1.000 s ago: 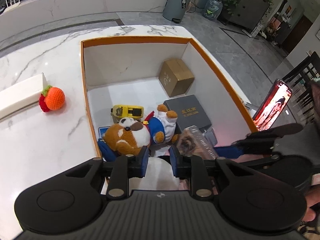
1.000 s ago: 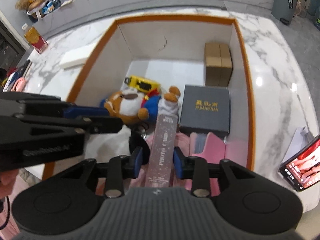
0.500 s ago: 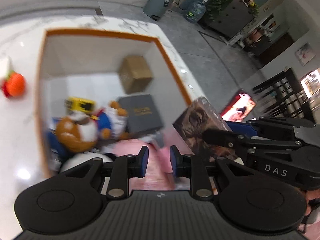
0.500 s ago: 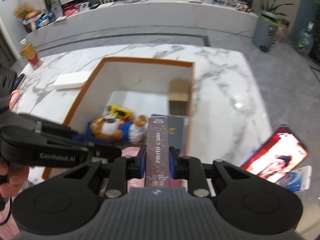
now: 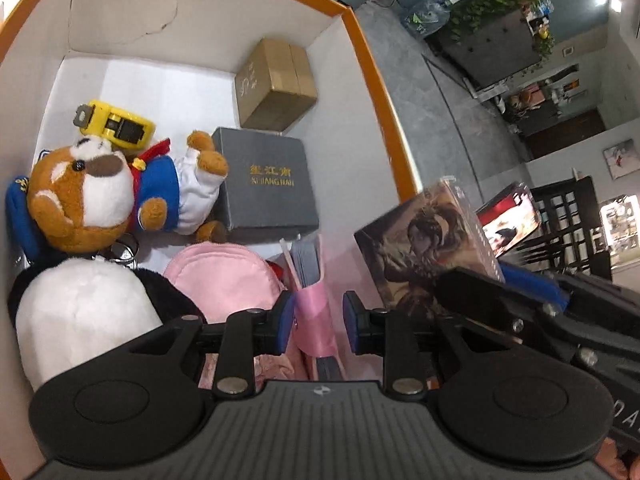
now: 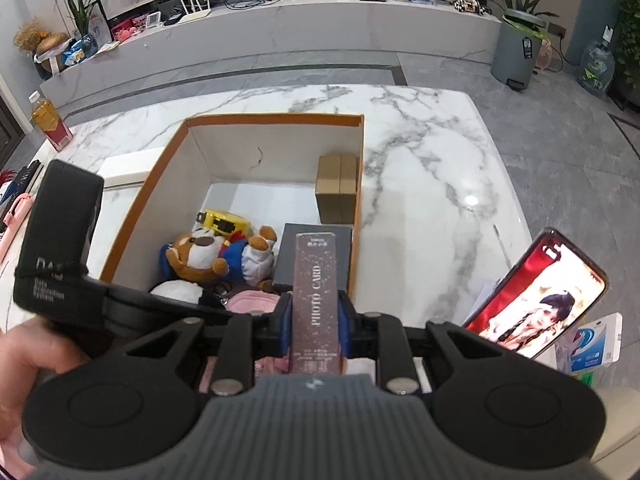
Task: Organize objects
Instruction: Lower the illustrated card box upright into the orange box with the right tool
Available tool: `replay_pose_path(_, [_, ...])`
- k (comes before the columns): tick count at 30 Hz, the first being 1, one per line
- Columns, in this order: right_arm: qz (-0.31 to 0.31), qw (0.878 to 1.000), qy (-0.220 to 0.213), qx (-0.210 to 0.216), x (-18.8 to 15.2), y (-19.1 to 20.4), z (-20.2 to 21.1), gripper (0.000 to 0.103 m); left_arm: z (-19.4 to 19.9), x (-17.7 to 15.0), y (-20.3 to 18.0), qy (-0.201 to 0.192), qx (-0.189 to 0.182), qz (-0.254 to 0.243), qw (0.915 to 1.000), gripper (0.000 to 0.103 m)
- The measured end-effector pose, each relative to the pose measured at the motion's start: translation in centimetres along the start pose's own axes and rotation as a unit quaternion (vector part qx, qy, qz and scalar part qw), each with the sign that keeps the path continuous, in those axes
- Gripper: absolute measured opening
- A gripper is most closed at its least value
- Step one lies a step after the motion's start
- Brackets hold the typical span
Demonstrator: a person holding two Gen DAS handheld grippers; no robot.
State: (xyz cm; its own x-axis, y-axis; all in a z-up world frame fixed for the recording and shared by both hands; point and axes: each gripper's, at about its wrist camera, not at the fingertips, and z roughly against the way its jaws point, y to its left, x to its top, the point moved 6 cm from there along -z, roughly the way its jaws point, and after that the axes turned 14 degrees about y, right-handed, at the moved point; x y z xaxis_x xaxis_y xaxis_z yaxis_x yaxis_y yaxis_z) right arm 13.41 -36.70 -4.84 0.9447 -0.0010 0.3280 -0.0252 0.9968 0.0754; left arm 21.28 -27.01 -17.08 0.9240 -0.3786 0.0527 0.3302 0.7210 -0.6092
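Observation:
My left gripper point(image 5: 319, 323) hangs low inside the orange-rimmed box point(image 5: 372, 72). Its jaws are opening, and a pink sleeve of grey cards point(image 5: 310, 280) stands between them with a gap at the right pad. My right gripper point(image 6: 314, 320) is shut on a glittery photo card box point(image 6: 314, 300), held above the near right corner of the orange-rimmed box point(image 6: 276, 118). The photo card box point(image 5: 424, 248) shows its picture face in the left wrist view. Inside lie a plush dog point(image 5: 100, 196), a yellow tape measure point(image 5: 116, 124), a grey gift box point(image 5: 268, 184), a brown carton point(image 5: 276, 84), a pink pouch point(image 5: 224, 280) and a white-and-black plush point(image 5: 80, 312).
A lit phone point(image 6: 536, 296) leans at the right on the marble table point(image 6: 432, 168), with a blue-and-white packet point(image 6: 596, 344) beside it. A white block point(image 6: 120, 168) and a drink bottle point(image 6: 50, 122) stand left of the box. A hand point(image 6: 44, 348) grips the left tool.
The left gripper has dropped deeper into the box, rolled, and its jaws have parted a little. The right gripper has lifted the photo card box up out of the box.

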Motion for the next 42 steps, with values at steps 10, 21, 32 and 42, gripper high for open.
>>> replay_pose_path(10, [-0.01, 0.999, 0.0, -0.031, -0.4, 0.2, -0.9, 0.024, 0.3, -0.8, 0.0, -0.017, 0.056, 0.008, 0.9982, 0.026])
replay_pose_path(21, [-0.042, 0.999, 0.014, -0.027, -0.1, 0.1, -1.6, 0.025, 1.0, -0.8, 0.4, -0.019, 0.05, 0.021, 0.9984, 0.025])
replay_pose_path(32, [-0.07, 0.998, 0.01, 0.0, -0.2, -0.7, -1.6, 0.004, 0.5, 0.2, -0.9, -0.003, 0.028, 0.02, 0.9994, 0.028])
replay_pose_path(42, [-0.056, 0.998, 0.004, 0.025, -1.2, -0.6, -1.9, 0.004, 0.8, -0.1, -0.5, 0.001, -0.005, 0.003, 1.0, 0.029])
